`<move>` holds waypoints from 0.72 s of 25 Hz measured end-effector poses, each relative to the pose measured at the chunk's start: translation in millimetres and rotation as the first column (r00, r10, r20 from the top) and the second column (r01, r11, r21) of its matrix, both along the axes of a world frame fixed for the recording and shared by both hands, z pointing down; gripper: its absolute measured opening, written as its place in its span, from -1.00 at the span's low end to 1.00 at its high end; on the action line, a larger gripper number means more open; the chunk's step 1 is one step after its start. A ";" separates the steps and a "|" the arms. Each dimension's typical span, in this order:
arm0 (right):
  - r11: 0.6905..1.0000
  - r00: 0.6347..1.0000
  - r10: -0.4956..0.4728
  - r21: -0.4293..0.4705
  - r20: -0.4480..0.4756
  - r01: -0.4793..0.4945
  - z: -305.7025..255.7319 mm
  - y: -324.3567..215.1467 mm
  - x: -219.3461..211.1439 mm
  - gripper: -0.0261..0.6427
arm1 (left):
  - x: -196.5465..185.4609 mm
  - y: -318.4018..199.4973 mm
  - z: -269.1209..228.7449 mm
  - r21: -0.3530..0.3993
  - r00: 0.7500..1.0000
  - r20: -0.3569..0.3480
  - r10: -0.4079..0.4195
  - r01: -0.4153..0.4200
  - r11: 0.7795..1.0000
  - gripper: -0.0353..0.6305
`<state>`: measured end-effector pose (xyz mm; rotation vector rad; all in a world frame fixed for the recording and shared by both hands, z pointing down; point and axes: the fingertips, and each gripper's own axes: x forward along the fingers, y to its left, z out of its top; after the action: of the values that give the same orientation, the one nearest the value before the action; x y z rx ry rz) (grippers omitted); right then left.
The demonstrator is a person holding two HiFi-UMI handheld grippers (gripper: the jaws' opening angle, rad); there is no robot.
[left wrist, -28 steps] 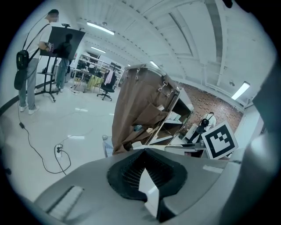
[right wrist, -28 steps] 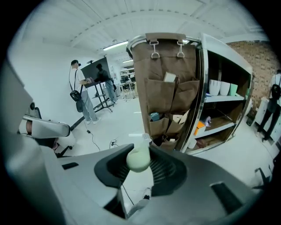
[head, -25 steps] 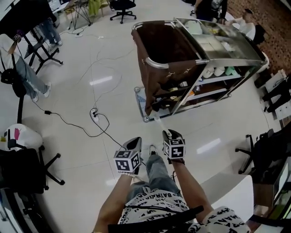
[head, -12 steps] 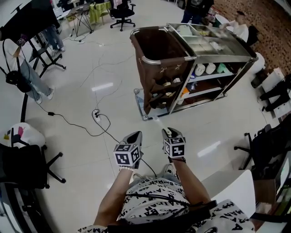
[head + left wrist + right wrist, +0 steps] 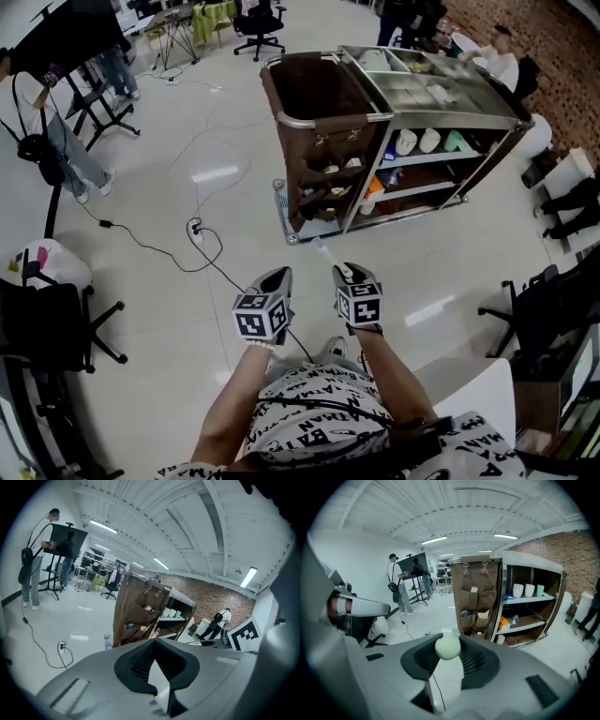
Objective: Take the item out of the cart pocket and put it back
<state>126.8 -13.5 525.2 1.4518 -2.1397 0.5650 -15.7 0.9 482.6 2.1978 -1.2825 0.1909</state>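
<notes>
Between the jaws of the right hand-held gripper point(image 5: 449, 640) sits the item, a small pale green ball point(image 5: 448, 648), clamped near the tips by the black ribbed pads on either side. It is out of the cart, held in the air above the white floor point(image 5: 169, 187). The jaws stand partly apart, only as wide as the ball. The left hand-held gripper point(image 5: 154, 640) is clenched with its tips meeting, and nothing is between them. Only a narrow wedge of floor shows below the contact.

Both point toward the housekeeping cart point(image 5: 412, 112), which stands well apart from them. Its brown fabric end panel point(image 5: 480, 597) carries rows of pockets with small things tucked in.

The head view shows the ball only as a pale speck at the right hand-held gripper's tip point(image 5: 345, 273), beside the left one point(image 5: 278, 277). That view alone shows the cart's steel top and the power strip point(image 5: 195, 232) with its cable on the floor. The right gripper view gives the shelves: two white cups point(image 5: 518, 590) and a green one point(image 5: 540, 590). The left gripper view adds a brick wall point(image 5: 211, 599) behind the cart.
</notes>
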 end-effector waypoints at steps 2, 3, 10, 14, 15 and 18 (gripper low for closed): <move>1.000 1.000 -0.006 0.003 0.000 0.006 -0.6 -0.4 3.7 -0.55 | 4.7 -0.3 1.1 -0.003 1.000 0.003 -0.002 0.002 1.000 -0.89; 1.000 1.000 -0.010 0.003 -0.001 0.010 -0.8 -0.2 5.3 -0.55 | 7.2 0.0 1.6 -0.005 1.000 0.003 -0.003 0.003 1.000 -0.89; 1.000 1.000 -0.015 0.003 0.011 0.015 -0.9 13.2 12.4 -0.55 | 17.3 12.4 -1.7 0.007 1.000 0.008 0.001 -0.001 1.000 -0.89; 1.000 1.000 -0.004 0.023 0.022 0.003 -9.8 15.4 16.7 -0.55 | 15.7 15.0 -11.9 0.040 1.000 0.001 -0.006 0.006 0.999 -0.89; 1.000 1.000 -0.003 0.026 0.023 0.002 -11.1 16.1 17.1 -0.55 | 15.9 16.0 -13.4 0.046 1.000 0.002 -0.003 0.003 0.999 -0.89; 0.999 1.000 0.000 0.033 0.025 -0.001 -14.4 18.2 18.4 -0.55 | 18.7 17.7 -17.3 0.065 1.000 0.014 0.010 -0.011 0.998 -0.89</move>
<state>145.2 4.7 510.8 1.4705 -2.1774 0.5531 3.0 18.6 465.3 2.2623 -1.3019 0.1702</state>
